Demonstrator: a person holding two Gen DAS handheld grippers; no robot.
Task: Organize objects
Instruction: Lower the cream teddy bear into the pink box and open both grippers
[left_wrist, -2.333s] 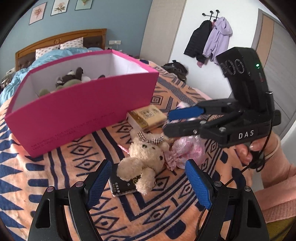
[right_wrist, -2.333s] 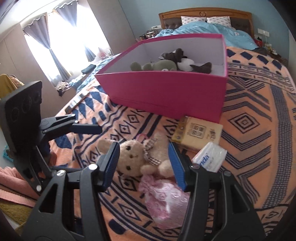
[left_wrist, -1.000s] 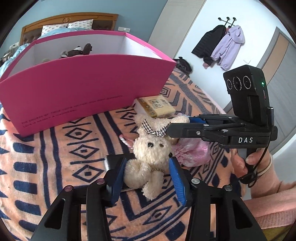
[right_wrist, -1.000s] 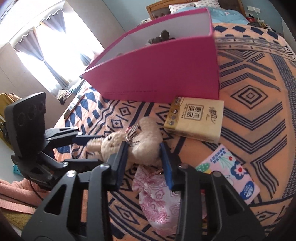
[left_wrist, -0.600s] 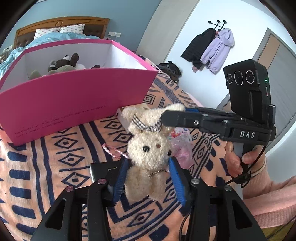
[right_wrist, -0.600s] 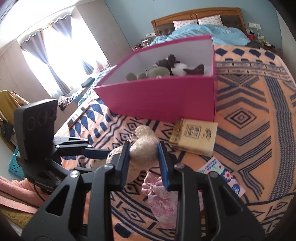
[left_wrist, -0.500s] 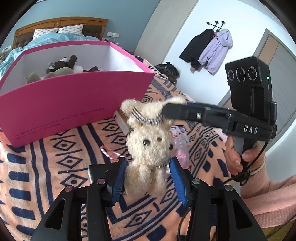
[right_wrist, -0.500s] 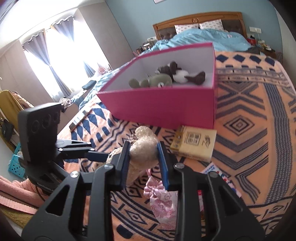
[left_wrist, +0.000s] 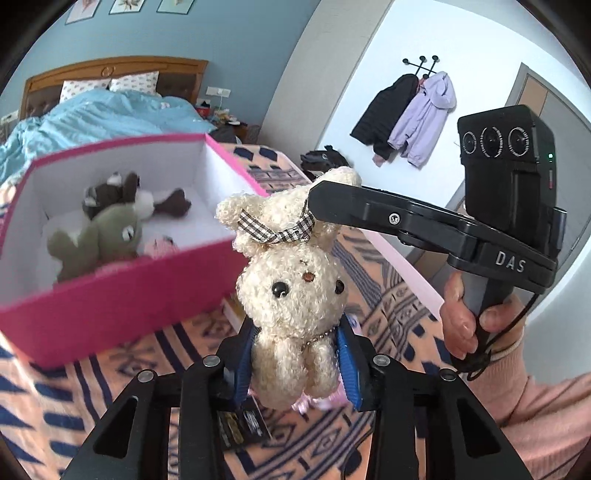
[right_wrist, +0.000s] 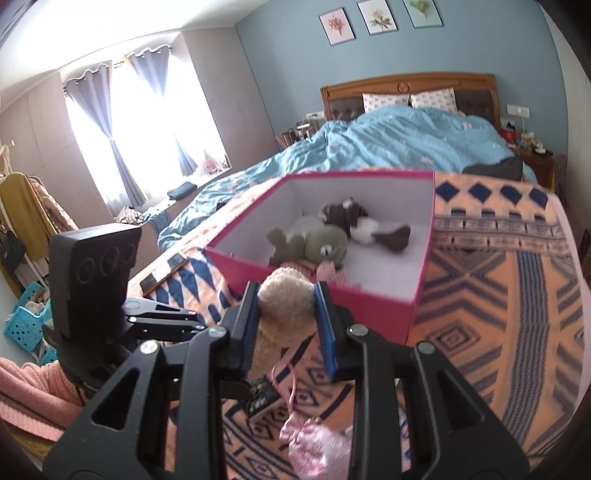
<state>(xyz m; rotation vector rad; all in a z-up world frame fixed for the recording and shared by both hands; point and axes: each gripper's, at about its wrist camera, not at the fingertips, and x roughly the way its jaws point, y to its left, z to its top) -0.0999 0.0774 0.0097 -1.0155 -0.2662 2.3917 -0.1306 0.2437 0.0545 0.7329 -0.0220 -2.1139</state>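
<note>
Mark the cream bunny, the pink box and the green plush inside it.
cream bunny (left_wrist: 295, 280), left wrist view, on its face.
pink box (right_wrist: 314, 295), right wrist view, on its near wall.
green plush (right_wrist: 325, 245), right wrist view, on its head.

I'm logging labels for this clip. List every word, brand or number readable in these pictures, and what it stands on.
"DAS": white letters on the body of the right claw, seen from the left wrist view.
Black packet on the blanket under the left claw: yellowish print, too blurred to read.
Pink box: no print legible on it.
Framed pictures on the wall: plants only, no words.
</note>
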